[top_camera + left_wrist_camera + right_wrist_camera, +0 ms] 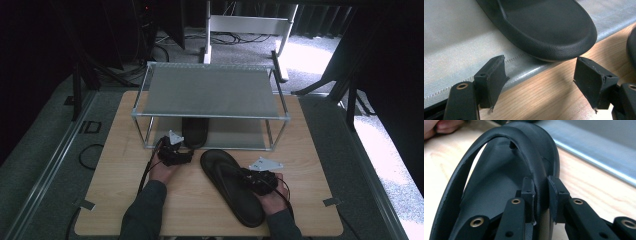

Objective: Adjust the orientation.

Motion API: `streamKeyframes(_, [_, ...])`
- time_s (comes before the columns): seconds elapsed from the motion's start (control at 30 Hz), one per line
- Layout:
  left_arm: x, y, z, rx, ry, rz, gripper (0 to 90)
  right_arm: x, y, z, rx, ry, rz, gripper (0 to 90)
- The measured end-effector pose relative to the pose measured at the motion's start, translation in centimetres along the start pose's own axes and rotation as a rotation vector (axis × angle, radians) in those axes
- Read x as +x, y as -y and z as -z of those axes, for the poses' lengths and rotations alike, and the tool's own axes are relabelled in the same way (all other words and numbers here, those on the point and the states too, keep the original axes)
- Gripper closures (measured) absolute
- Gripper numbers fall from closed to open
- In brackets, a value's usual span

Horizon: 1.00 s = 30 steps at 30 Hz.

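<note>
One black flip-flop lies on the lower shelf of a metal rack, its heel end jutting over the shelf's front edge. My left gripper stands open just in front of that heel, low over the table, with nothing between its fingers. A second black flip-flop lies on the wooden table near the front. My right gripper is shut on that flip-flop's strap, which arches up ahead of the jaws.
The rack has two grey mesh shelves; the upper shelf is bare. Its lower front edge runs close to the right of the second flip-flop. A hand holds the other gripper farther off. Bare wood lies to the front left.
</note>
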State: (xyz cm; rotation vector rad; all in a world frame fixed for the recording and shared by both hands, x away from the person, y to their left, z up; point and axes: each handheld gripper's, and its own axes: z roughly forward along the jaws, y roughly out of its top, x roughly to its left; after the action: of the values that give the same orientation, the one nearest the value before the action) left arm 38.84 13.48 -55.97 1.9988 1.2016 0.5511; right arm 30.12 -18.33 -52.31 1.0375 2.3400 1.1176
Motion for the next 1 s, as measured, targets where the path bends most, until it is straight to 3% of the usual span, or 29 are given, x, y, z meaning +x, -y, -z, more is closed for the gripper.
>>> streamKeyframes(0.17, [0.0, 0.0, 0.0, 0.001, -0.001, -0.002, 26.4, -1.2, -0.6, -0.1, -0.029, 0.06, -0.045, 76.4])
streamKeyframes(0.47, [0.0, 0.0, 0.0, 0.0, -0.002, -0.001, 26.4, -3.5, -2.2, -1.9, -0.04, 0.141, -0.12, 76.1])
streamKeyframes(0.83, [-0.1, 0.0, 0.0, -0.002, -0.004, -0.002, 26.4, -3.7, -4.8, -4.8, -0.043, 0.214, -0.118, 75.9])
streamKeyframes(1.0, [-0.1, 0.0, 0.0, -0.002, -0.004, -0.002, 26.4, -4.0, -5.0, -5.7, -0.06, 0.245, -0.168, 75.9])
